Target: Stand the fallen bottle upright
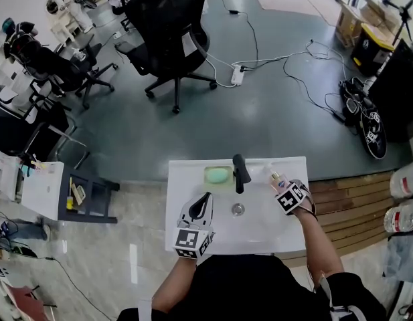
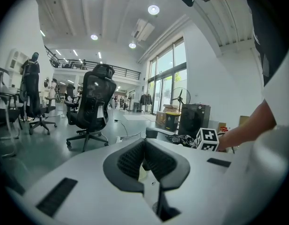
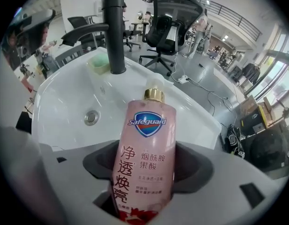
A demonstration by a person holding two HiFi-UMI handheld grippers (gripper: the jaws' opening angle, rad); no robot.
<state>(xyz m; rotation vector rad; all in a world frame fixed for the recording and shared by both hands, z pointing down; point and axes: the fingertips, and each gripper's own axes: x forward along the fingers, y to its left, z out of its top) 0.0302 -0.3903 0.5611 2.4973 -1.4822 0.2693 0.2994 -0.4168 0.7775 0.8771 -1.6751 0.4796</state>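
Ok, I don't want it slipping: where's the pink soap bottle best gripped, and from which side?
Probably the broad labelled body of the pink soap bottle, below the gold collar, jaws on its two sides, coming from the base end as the right gripper does: the walls run straight there, the neck narrows.

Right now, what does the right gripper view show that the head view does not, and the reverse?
Only the right gripper view: the print on the pink bottle, its Safeguard label and gold collar, and the right hand-held gripper with its jaws pressed on the bottle's sides. Only the head view: the left hand-held gripper over the sink, the person's arms, and cables on the floor. Both: the sink, black tap, green soap, drain, a chair, and the bottle itself.
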